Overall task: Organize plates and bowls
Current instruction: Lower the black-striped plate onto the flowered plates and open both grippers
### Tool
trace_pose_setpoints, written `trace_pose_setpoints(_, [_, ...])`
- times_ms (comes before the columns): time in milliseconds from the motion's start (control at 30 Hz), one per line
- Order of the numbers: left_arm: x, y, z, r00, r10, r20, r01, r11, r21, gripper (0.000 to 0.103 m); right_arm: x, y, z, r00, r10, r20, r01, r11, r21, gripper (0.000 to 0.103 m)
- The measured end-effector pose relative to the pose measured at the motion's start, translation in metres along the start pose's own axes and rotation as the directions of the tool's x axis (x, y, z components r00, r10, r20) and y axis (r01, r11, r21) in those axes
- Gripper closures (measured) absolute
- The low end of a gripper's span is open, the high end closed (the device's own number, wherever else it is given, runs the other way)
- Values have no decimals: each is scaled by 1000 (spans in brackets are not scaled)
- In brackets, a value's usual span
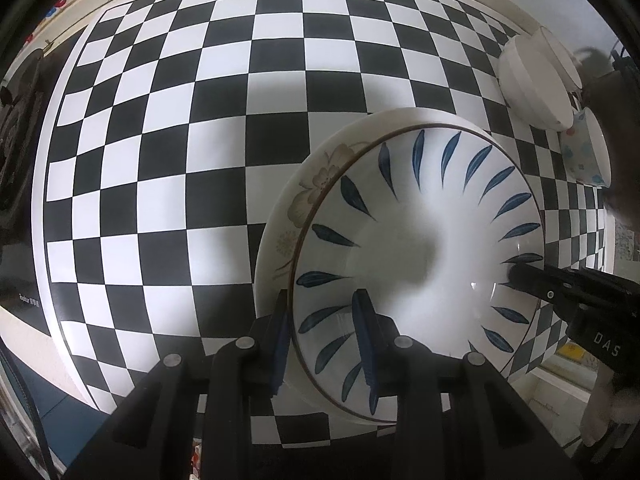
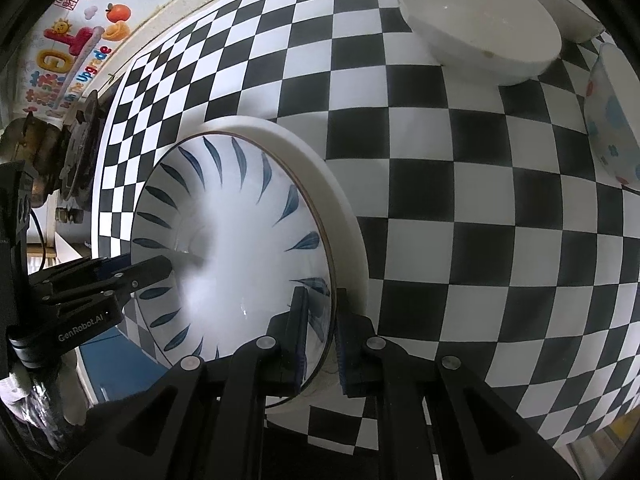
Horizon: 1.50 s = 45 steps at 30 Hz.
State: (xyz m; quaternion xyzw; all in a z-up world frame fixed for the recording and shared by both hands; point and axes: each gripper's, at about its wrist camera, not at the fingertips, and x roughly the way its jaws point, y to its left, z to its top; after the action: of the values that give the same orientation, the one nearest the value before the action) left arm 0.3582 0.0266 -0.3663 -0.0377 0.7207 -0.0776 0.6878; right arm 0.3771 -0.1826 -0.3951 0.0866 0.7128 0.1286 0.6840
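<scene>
The left gripper (image 1: 322,312), at the lower middle of its own view, is pinched on the rim of the blue-leaf bowl (image 1: 432,216), one blue pad inside the rim and one outside. The right gripper (image 2: 320,308), at the lower middle of its view, pinches the opposite rim of the same bowl in the same way; in the left view it reaches in from the lower right edge. The bowl sits in the floral plate (image 1: 308,196), whose pale rim shows around the bowl's upper left side; whether the left gripper's outer pad also presses the plate is hard to tell. Both lie on the checkered tablecloth (image 1: 200,140). Well apart, at the upper right of the left view, stand two nested white bowls (image 1: 532,80), and just below them a spotted bowl (image 1: 584,152). In the right view a colourful wall sticker (image 2: 76,44) shows at the upper left.
</scene>
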Motion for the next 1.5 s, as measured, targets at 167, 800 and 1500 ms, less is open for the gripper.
trace_pose_setpoints(167, [-1,0,2,1000,11,-20,-11,1000,-3,75,1,5,1,999,-33,-12,34,999,10,87])
trace_pose_setpoints(800, [-2,22,15,995,-67,-78,65,997,-37,75,8,2,20,990,46,-132,-38,997,67,66])
trace_pose_setpoints(1500, [-89,-3,-27,998,14,59,-12,999,-33,75,-70,40,-15,989,-147,0,147,989,-15,65])
